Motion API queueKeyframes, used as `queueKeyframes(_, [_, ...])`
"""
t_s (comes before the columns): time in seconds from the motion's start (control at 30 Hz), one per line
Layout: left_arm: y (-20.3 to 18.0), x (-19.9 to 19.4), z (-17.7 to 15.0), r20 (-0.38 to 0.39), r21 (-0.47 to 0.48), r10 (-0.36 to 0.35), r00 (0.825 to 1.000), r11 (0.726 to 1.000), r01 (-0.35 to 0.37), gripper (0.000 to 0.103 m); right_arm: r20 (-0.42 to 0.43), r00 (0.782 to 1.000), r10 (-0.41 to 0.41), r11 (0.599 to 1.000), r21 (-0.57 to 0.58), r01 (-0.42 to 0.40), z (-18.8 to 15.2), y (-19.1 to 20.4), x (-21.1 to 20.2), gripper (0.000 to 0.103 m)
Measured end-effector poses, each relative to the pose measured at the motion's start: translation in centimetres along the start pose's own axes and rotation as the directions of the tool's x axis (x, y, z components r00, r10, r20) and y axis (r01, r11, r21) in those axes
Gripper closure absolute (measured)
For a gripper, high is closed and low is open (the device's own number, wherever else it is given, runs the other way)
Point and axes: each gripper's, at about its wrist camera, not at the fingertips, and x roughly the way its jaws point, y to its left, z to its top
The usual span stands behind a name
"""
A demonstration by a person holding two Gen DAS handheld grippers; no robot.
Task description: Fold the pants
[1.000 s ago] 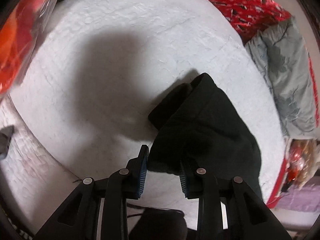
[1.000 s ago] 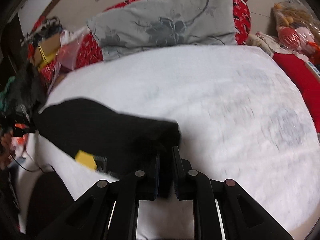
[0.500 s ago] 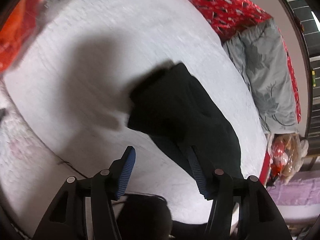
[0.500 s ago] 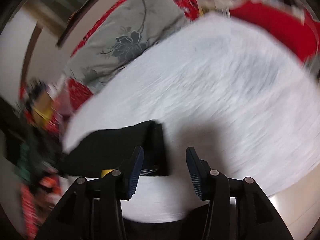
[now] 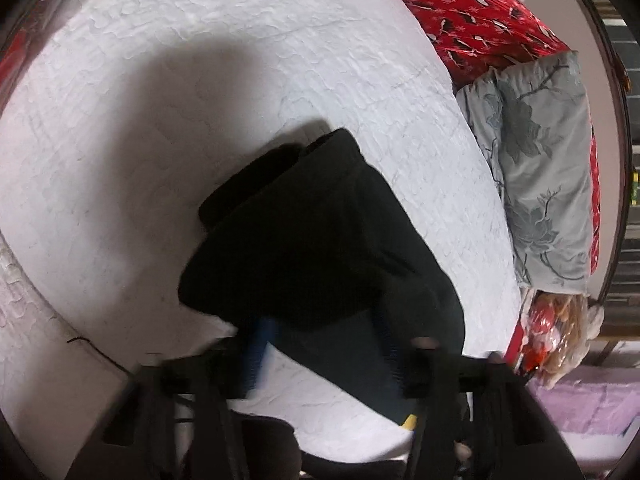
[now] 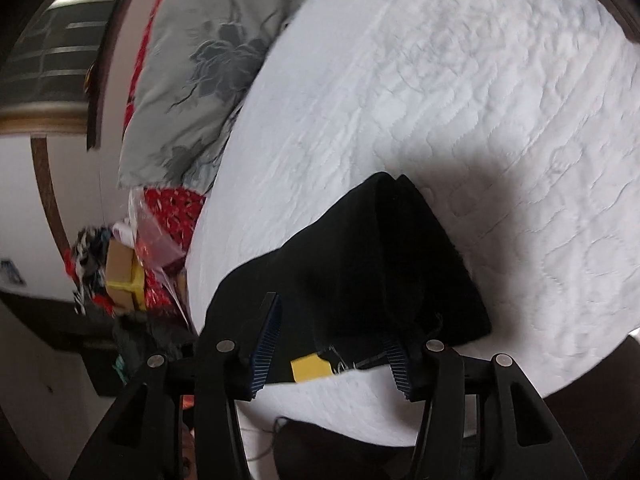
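Here the white quilted bed carries everything, and on it lie the black pants, already doubled into a thick bundle near the bed's near edge. At the far side a grey flowered pillow rests against red patterned bedding, well apart from the garment. The step in hand looks like a re-grip between folds: one fold is laid down and another grasp is being sought. The next move calls for catching every layer of the near edge, so that the bundle turns over without sliding apart.

The left claw, blurred, has its jaws apart with the pants' near edge lying between them; its jaws have just been closing. The right claw also stands apart, astride the near hem, its pads not pressing the cloth. A small yellow tag shows at that hem, between the right claw's fingers.
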Motion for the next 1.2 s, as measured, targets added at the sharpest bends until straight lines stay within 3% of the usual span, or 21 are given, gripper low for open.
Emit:
queueKeyframes(0.03, [-0.2, 0.1, 0.6, -0.011, -0.004, -0.01, 1.0, 1.0, 0.01, 0.092, 0.005, 1.0, -0.013, 1.0, 0.001, 0.013, 0.1, -0.2, 0.3, 0.076])
queueKeyframes(0.1, [-1.8, 1.3, 2.8, -0.013, -0.006, -0.007, 1.0, 1.0, 0.007, 0.098, 0.015, 1.0, -0.022, 0.999, 0.033, 0.022, 0.8, -0.7, 0.8, 0.098])
queueKeyframes(0.17, [-3.9, 0.7, 4.8, 0.009, 0.013, -0.02, 1.0, 1.0, 0.02, 0.099, 0.057, 0.998, 0.005, 0.999, 0.054, -0.008, 2.1, -0.4, 0.4, 0.099])
queueKeyframes(0.23, [-6.6, -1.9, 6.1, 0.074, 0.08, -0.09, 0.993, 0.993, 0.084, 0.099, 0.154, 0.983, 0.098, 0.994, 0.022, -0.103, 3.5, 1.6, -1.4, 0.1])
queueKeyframes(0.3, [-8.3, -4.2, 5.9, 0.148, 0.179, -0.126, 0.981, 0.979, 0.099, 0.098, 0.196, 0.969, 0.151, 0.988, -0.044, -0.145, 3.7, 3.4, -3.0, 0.1])
queueKeyframes(0.4, [-7.5, -4.0, 4.5, 0.165, 0.267, -0.101, 0.981, 0.962, 0.054, 0.098, 0.186, 0.972, 0.143, 0.985, -0.12, -0.122, 2.7, 3.8, -3.8, 0.1])
queueKeyframes(0.43, [-6.5, -2.9, 4.1, 0.148, 0.273, -0.069, 0.987, 0.962, 0.026, 0.098, 0.167, 0.981, 0.095, 0.988, -0.135, -0.073, 1.8, 2.9, -3.3, 0.1])
queueKeyframes(0.5, [-4.0, -0.2, 3.8, 0.096, 0.233, 0.004, 0.995, 0.972, -0.026, 0.098, 0.135, 0.989, 0.055, 0.992, -0.12, -0.039, 0.9, 1.3, -2.5, 0.1])
queueKeyframes(0.57, [-1.6, 1.8, 3.9, 0.048, 0.176, 0.026, 0.998, 0.984, -0.034, 0.098, 0.085, 0.996, 0.034, 0.996, -0.087, -0.027, -0.3, -0.6, -1.2, 0.1])
queueKeyframes(0.7, [1.0, 2.5, 4.2, 0.027, 0.12, -0.01, 1.0, 0.993, 0.007, 0.098, 0.066, 0.997, 0.026, 0.995, -0.096, -0.02, -1.4, -1.6, -1.2, 0.1])
queueKeyframes(0.77, [1.5, 2.9, 4.0, 0.034, 0.144, 0.026, 0.999, 0.989, -0.031, 0.095, 0.07, 0.996, 0.046, 0.993, -0.114, -0.038, -1.8, -1.7, -1.9, 0.1])
queueKeyframes(0.83, [2.2, 3.9, 3.9, 0.018, 0.146, 0.063, 0.998, 0.987, -0.065, 0.095, 0.061, 0.998, 0.016, 0.992, -0.125, -0.008, -2.0, -2.3, -1.8, 0.1])
queueKeyframes(0.9, [3.1, 4.8, 3.8, -0.01, 0.1, 0.054, 0.998, 0.994, -0.053, 0.094, 0.048, 0.999, -0.021, 0.993, -0.113, 0.027, -2.2, -3.4, -1.2, 0.1])
queueKeyframes(1.03, [3.0, 4.7, 3.8, -0.013, 0.094, 0.041, 0.999, 0.995, -0.04, 0.093, 0.046, 0.998, -0.053, 0.99, -0.13, 0.059, -2.7, -4.1, -1.6, 0.09])
queueKeyframes(1.1, [2.7, 3.9, 3.3, -0.013, 0.138, 0.059, 0.998, 0.989, -0.057, 0.085, 0.043, 0.997, -0.058, 0.987, -0.15, 0.064, -2.6, -3.6, -2.6, 0.085])
queueKeyframes(1.17, [2.5, 1.8, 2.1, 0.01, 0.18, 0.046, 0.999, 0.983, -0.047, 0.062, 0.069, 0.997, -0.039, 0.985, -0.166, 0.05, -2.2, -3.1, -4.6, 0.078])
queueKeyframes(1.2, [2.5, 0.2, 1.3, 0.026, 0.2, 0.035, 0.999, 0.979, -0.039, 0.06, 0.095, 0.995, -0.032, 0.985, -0.169, 0.048, -1.9, -2.9, -5.5, 0.072])
